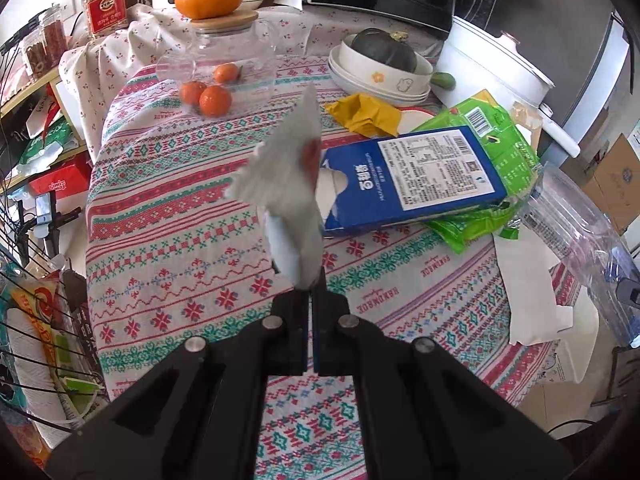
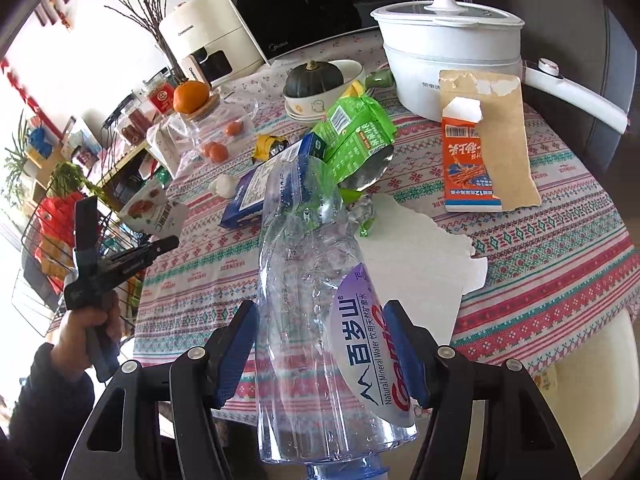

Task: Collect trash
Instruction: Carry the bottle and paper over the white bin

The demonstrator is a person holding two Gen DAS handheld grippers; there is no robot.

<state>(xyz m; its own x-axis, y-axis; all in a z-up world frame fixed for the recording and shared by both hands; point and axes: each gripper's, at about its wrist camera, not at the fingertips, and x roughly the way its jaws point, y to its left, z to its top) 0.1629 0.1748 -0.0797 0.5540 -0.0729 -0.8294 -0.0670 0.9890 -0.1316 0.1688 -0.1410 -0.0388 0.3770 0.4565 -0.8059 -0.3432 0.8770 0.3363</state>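
The left tongs [image 1: 310, 300] pinch a thin wrapper [image 1: 288, 184] that may slip free, while the right tongs [image 2: 324, 356] clamp a crushed, slick water bottle [image 2: 316, 300].

Crumpled white tissue paper [image 1: 286, 172]: soft, matt, creased. Clear crushed plastic bottle [image 2: 316, 300]: glossy, wet-looking, with smooth printed label. Blue rectangular cardboard box [image 1: 416, 178]: smooth, slight sheen. Green foil-lined plastic wrapper [image 2: 356, 136]: shiny, wrinkled. Patterned woven cloth on worktop [image 1: 180, 248]: matt, textured. White lidded pot [image 2: 448, 44]: smooth, glossy.
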